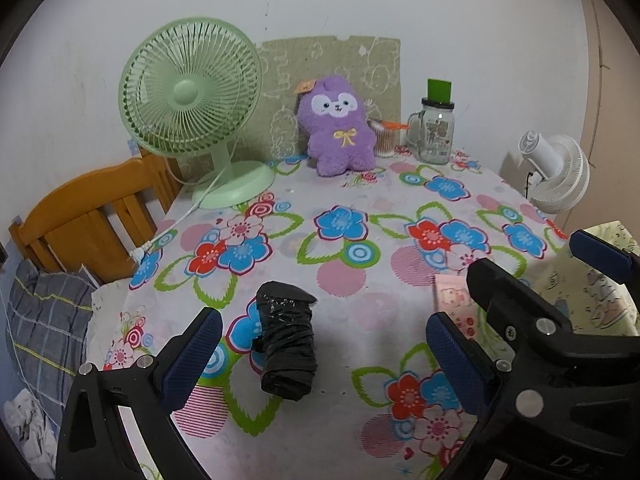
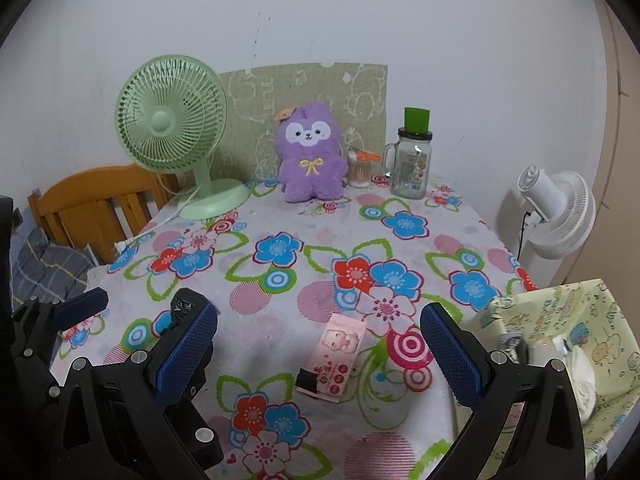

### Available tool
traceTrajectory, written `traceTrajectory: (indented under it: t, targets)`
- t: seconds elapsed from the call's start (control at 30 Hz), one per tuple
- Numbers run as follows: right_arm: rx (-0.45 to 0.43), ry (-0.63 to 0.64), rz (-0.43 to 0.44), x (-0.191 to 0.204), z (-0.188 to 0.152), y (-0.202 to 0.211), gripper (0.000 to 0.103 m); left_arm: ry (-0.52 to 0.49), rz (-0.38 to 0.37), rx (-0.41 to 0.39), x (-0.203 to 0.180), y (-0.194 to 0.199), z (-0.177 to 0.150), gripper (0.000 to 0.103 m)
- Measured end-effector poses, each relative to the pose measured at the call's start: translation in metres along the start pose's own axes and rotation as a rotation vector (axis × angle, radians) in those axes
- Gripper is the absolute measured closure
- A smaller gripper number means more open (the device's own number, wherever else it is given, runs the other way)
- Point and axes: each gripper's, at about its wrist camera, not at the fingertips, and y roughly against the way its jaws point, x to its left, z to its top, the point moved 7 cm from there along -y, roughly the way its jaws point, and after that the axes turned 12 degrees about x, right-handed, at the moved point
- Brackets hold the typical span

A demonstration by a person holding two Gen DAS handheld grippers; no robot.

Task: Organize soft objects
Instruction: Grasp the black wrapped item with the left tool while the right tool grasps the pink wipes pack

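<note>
A purple plush toy (image 1: 338,128) sits upright at the back of the flowered table; it also shows in the right wrist view (image 2: 310,156). A black roll of plastic bags (image 1: 286,346) lies on the table between the fingers of my open left gripper (image 1: 322,354), which holds nothing. A pink tissue packet (image 2: 340,356) lies between the fingers of my open, empty right gripper (image 2: 318,352). The roll is mostly hidden behind the right gripper's left finger (image 2: 184,354). A pale green fabric bin (image 2: 568,344) with white soft items inside stands at the table's right edge.
A green desk fan (image 1: 192,104) stands back left, its cord running off the table's left edge. A glass mug jar (image 1: 436,132) and a cotton swab cup (image 1: 385,142) stand beside the plush. A wooden chair (image 1: 84,216) is on the left, a white fan (image 2: 556,212) on the right.
</note>
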Motion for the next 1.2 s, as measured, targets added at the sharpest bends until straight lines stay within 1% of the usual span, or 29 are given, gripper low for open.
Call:
traceTrajectory:
  t: [0.33,0.47,0.67,0.97,1.0,1.1,1.2]
  targets:
    - [0.074,-0.037,0.000,-0.003,-0.006,-0.039,0.009,0.025,0.003,0.064,0.009,-0.039,-0.001,0.001]
    - [0.099,-0.042,-0.001,-0.004,-0.008,-0.051,0.011,0.034,0.011,0.084,0.012,-0.050,-0.002,0.002]
    - [0.132,-0.045,-0.007,-0.003,-0.010,-0.068,0.014,0.044,0.024,0.115,0.017,-0.065,-0.005,0.005]
    - [0.177,-0.041,-0.017,-0.003,-0.016,-0.086,0.016,0.045,0.031,0.168,0.020,-0.083,-0.010,0.028]
    - [0.182,-0.040,-0.019,-0.003,-0.017,-0.088,0.016,0.044,0.031,0.173,0.020,-0.085,-0.010,0.034]
    - [0.195,-0.044,-0.020,-0.005,-0.019,-0.093,0.016,0.066,0.054,0.190,0.024,-0.089,-0.012,0.044]
    - [0.204,-0.045,-0.026,-0.007,-0.021,-0.097,0.016,0.088,0.061,0.185,0.029,-0.089,-0.012,0.055]
